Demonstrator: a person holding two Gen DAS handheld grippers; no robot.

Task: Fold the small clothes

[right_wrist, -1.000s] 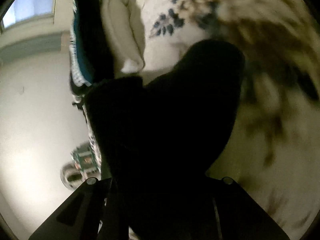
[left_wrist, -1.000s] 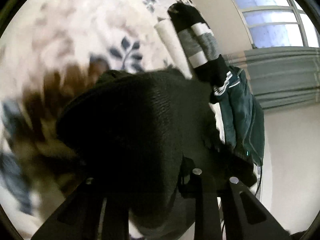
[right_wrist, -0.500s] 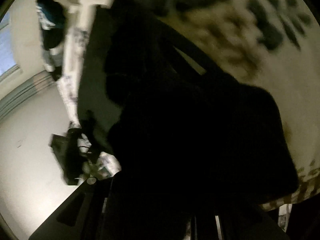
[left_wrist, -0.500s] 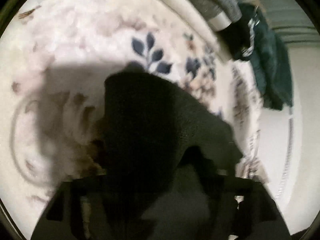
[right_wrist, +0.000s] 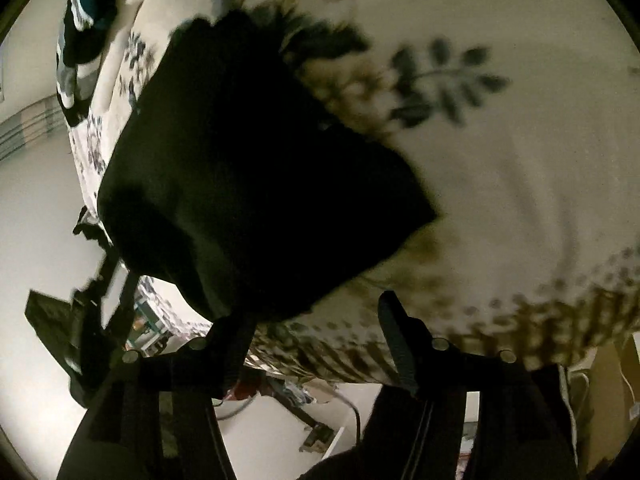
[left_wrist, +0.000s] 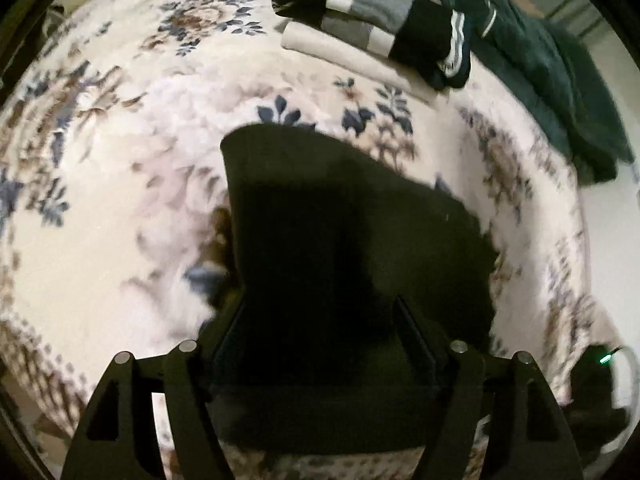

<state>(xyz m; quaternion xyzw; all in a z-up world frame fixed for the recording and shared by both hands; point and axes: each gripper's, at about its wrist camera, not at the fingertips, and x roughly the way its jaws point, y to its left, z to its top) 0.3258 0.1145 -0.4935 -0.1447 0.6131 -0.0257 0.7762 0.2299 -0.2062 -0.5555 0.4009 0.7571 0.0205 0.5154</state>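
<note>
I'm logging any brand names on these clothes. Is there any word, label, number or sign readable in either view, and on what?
None can be read.
Black garment: plain dark cloth, no print or tag showing.
Folded pile: white and grey stripes only, no letters.
Floral bedspread: pattern only.
Floor clutter in the right wrist view: too small and blurred to read.

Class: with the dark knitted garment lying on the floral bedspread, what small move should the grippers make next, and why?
Probably lift both grippers clear: the dark knitted garment lies flat on the floral bedspread, and the left gripper and right gripper look open.
</note>
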